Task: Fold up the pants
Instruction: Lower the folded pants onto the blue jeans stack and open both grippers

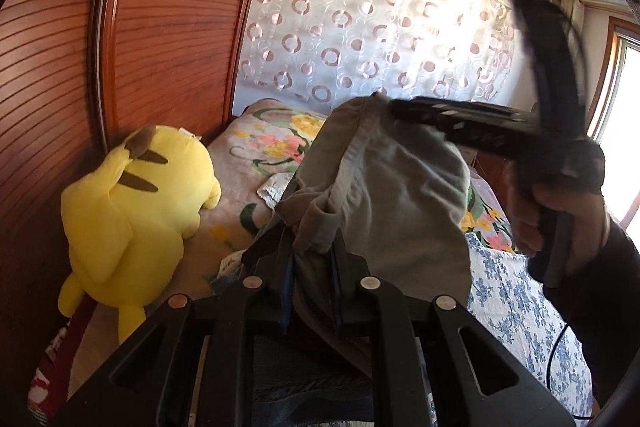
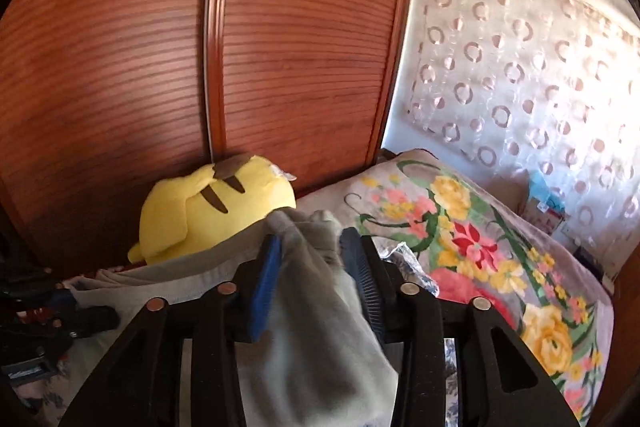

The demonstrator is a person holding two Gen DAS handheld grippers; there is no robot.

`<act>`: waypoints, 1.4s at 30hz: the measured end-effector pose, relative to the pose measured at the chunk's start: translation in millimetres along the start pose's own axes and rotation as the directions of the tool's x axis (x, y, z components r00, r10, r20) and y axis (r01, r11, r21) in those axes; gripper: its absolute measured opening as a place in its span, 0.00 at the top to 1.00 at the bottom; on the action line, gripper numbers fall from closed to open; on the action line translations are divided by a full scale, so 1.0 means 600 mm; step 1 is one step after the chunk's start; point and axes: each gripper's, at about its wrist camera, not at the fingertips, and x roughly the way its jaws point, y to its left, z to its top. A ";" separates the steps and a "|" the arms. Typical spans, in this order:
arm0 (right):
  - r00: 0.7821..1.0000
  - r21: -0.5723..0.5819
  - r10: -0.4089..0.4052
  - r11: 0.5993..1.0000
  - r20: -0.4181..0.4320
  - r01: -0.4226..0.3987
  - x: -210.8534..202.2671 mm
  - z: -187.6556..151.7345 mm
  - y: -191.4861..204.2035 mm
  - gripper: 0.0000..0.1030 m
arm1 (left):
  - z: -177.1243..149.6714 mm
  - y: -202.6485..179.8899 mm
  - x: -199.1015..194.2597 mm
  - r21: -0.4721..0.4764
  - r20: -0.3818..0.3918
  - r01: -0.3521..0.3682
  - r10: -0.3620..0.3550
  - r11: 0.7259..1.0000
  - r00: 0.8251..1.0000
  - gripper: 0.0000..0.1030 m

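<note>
The grey-green pants (image 1: 384, 187) hang bunched in the air above the bed. My left gripper (image 1: 312, 247) is shut on a fold of the pants. My right gripper (image 2: 312, 247) is shut on another part of the pants (image 2: 320, 307), with cloth between its blue pads (image 2: 266, 283). In the left wrist view the right gripper (image 1: 400, 109) reaches in from the right, held by a hand, its tips at the upper edge of the pants. In the right wrist view the cloth stretches left toward the left gripper (image 2: 60, 307), whose tips are hidden.
A yellow plush toy (image 1: 136, 203) lies against the wooden wardrobe (image 1: 168, 27). A floral blanket (image 2: 480, 247) covers the bed, with a blue-flowered sheet (image 1: 520, 307) nearer. A patterned curtain (image 1: 380, 27) hangs behind.
</note>
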 end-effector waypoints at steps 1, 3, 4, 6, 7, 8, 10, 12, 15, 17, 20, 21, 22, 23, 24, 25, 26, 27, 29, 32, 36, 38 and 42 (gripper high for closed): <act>1.000 0.011 0.003 1.000 0.010 -0.003 -0.010 -0.005 -0.002 0.60 | -0.001 0.001 -0.003 0.001 -0.001 -0.004 0.004 1.000 1.000 0.81; 1.000 0.026 -0.003 1.000 0.026 0.002 -0.030 -0.018 -0.005 0.60 | -0.001 0.002 -0.008 0.004 0.003 -0.019 0.019 1.000 1.000 0.75; 1.000 0.039 0.005 0.999 0.029 -0.006 -0.040 -0.027 -0.006 0.60 | -0.001 0.001 -0.013 0.011 0.004 -0.033 0.033 0.999 0.999 0.70; 0.999 0.066 0.041 0.997 0.030 -0.043 -0.052 -0.044 -0.006 0.60 | 0.000 -0.005 -0.022 0.032 0.013 -0.047 0.046 0.998 0.999 0.60; 0.998 0.076 0.055 0.996 0.024 -0.057 -0.054 -0.053 -0.005 0.60 | 0.000 -0.009 -0.028 0.045 0.024 -0.051 0.050 0.998 0.998 0.50; 0.998 0.081 0.063 0.995 0.019 -0.065 -0.056 -0.062 -0.002 0.60 | 0.001 -0.015 -0.034 0.059 0.039 -0.054 0.052 0.997 0.998 0.47; 0.997 0.084 0.074 0.994 0.012 -0.075 -0.058 -0.074 0.000 0.62 | 0.001 -0.025 -0.043 0.087 0.057 -0.057 0.053 0.995 0.997 0.44; 0.997 0.079 0.077 0.994 0.004 -0.077 -0.054 -0.079 0.003 0.62 | 0.003 -0.036 -0.048 0.110 0.065 -0.044 0.037 0.993 0.997 0.42; 0.997 0.094 0.079 0.992 -0.006 -0.078 -0.045 -0.077 -0.007 0.62 | 0.001 -0.051 -0.044 0.141 0.050 -0.024 0.017 0.990 0.999 0.42; 0.997 0.106 0.079 0.991 -0.010 -0.077 -0.039 -0.074 -0.016 0.62 | -0.005 -0.055 -0.035 0.153 0.026 -0.013 0.009 0.988 1.000 0.42; 0.997 0.108 0.068 0.992 -0.021 -0.066 -0.027 -0.071 -0.023 0.62 | -0.017 -0.051 -0.015 0.151 -0.019 -0.012 0.015 0.988 1.000 0.42; 0.998 0.108 0.063 0.992 -0.025 -0.060 -0.022 -0.069 -0.025 0.62 | -0.020 -0.049 -0.010 0.150 -0.028 -0.014 0.019 0.989 0.999 0.42; 0.998 0.109 0.060 0.992 -0.028 -0.057 -0.019 -0.070 -0.026 0.62 | -0.024 -0.047 -0.004 0.149 -0.040 -0.015 0.021 0.989 0.999 0.42; 0.998 0.112 0.057 0.992 -0.031 -0.054 -0.014 -0.070 -0.027 0.62 | -0.028 -0.045 0.002 0.147 -0.050 -0.016 0.024 0.989 0.998 0.42; 0.998 0.115 0.047 0.992 -0.035 -0.043 -0.009 -0.070 -0.030 0.62 | -0.030 -0.044 0.005 0.145 -0.056 -0.017 0.025 0.989 0.998 0.42; 0.998 0.119 0.044 0.992 -0.038 -0.039 -0.005 -0.071 -0.029 0.62 | -0.033 -0.042 0.009 0.143 -0.064 -0.017 0.027 0.990 0.998 0.42; 0.998 0.127 0.048 0.991 -0.041 -0.042 -0.003 -0.072 -0.030 0.62 | -0.034 -0.042 0.011 0.143 -0.067 -0.017 0.027 0.990 0.997 0.42; 0.998 0.135 0.052 0.990 -0.043 -0.045 -0.001 -0.073 -0.031 0.62 | -0.035 -0.041 0.013 0.143 -0.071 -0.016 0.026 0.990 0.997 0.42; 0.998 0.141 0.052 0.989 -0.041 -0.046 -0.003 -0.075 -0.029 0.62 | -0.037 -0.043 0.014 0.146 -0.074 -0.014 0.025 0.989 0.997 0.41; 0.999 0.146 0.036 0.989 -0.037 -0.030 -0.017 -0.075 -0.026 0.62 | -0.037 -0.046 0.012 0.153 -0.070 -0.019 0.030 0.988 0.997 0.38; 1.000 0.158 0.011 0.987 -0.026 -0.007 -0.046 -0.079 -0.016 0.62 | -0.040 -0.050 0.005 0.161 -0.063 -0.014 0.025 0.987 0.998 0.30; 1.000 0.170 0.005 0.985 -0.022 -0.001 -0.060 -0.085 -0.009 0.62 | -0.040 -0.054 0.000 0.164 -0.057 -0.003 0.012 0.986 0.998 0.22; 1.000 0.175 -0.005 0.985 -0.012 0.007 -0.082 -0.096 0.006 0.62 | -0.042 -0.064 -0.006 0.179 -0.055 -0.003 0.013 0.984 0.998 0.16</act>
